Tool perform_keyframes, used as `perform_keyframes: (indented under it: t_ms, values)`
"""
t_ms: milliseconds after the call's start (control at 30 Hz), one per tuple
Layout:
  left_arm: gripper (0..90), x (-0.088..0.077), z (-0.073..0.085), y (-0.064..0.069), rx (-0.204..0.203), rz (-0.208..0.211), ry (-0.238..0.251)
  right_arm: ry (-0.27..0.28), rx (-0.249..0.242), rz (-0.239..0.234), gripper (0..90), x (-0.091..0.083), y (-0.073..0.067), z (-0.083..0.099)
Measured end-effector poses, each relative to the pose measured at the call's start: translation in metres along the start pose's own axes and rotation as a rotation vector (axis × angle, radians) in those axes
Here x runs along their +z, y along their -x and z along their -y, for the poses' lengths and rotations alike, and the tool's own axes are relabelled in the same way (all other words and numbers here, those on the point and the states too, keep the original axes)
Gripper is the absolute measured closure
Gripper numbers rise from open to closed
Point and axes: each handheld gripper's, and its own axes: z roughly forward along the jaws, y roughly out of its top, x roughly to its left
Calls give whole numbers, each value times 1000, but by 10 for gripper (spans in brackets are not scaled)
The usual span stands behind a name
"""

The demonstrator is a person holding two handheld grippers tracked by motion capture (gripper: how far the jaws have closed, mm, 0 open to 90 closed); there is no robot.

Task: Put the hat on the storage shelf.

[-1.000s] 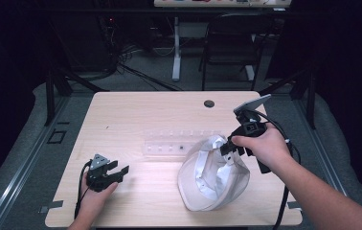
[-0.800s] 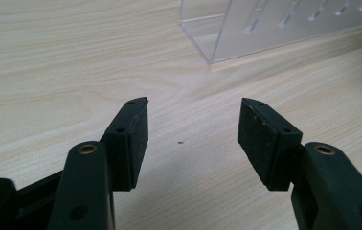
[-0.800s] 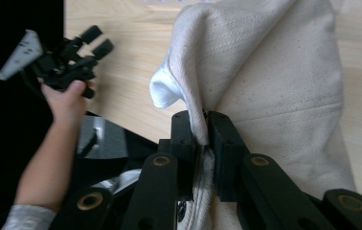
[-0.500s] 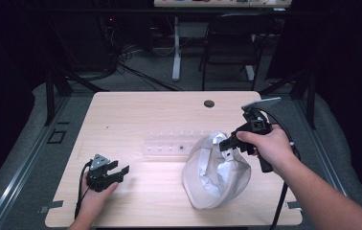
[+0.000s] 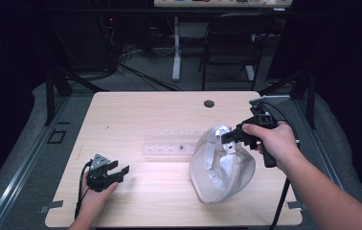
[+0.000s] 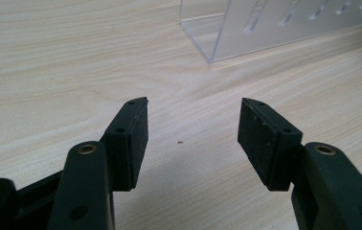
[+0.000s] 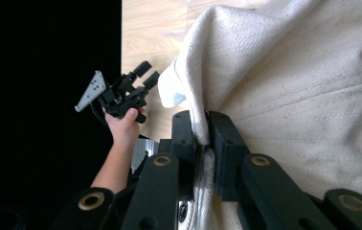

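Nearest me, my left hand [image 5: 93,197] is resting at the near left part of the table [image 5: 150,110], holding the left gripper [image 5: 117,173] low over the wood with its jaws spread wide and nothing between them. In the left gripper view the two black pads [image 6: 136,139] are standing well apart above bare wood grain, and the end of a clear plastic rack [image 6: 265,28] is lying just ahead of them. Further in and to my right, my right hand [image 5: 272,143] is holding the right gripper [image 5: 228,138] raised above the table, jaws pinching a fold at the top edge of a cream cloth bag [image 5: 222,167]. In the right gripper view the jaws are pressing together on that fold of the bag [image 7: 303,96], the cloth bunching between the pads; my left hand and its gripper [image 7: 138,84] are showing farther off past the cloth. The bag is sitting slumped on the near right part of the table, its top lifted by the pinch. The clear rack [image 5: 174,143] is lying flat mid-table, just left of the bag. At the far edge a small dark round spot [image 5: 209,103] is sitting in the wood. Beyond the table a chair [image 5: 231,43] is standing in the dark.
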Motion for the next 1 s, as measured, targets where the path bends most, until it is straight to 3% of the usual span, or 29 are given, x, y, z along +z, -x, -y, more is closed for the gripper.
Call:
perform_keyframes:
  t_ms: [133, 333, 633, 1000]
  values:
    - [444, 1, 0, 0, -1, -1, 4, 23, 17, -13, 821, -2, -3, -2]
    - [444, 1, 0, 0, -3, -1, 5, 40, -9, -22, 822, -9, -10, -7]
    - [446, 0, 0, 0, 0, 6, -2, 74, -23, -3, 822, -17, -29, -14]
    - [451, 0, 0, 0, -2, 9, 3, 128, -35, -1, 821, -26, -39, -27]
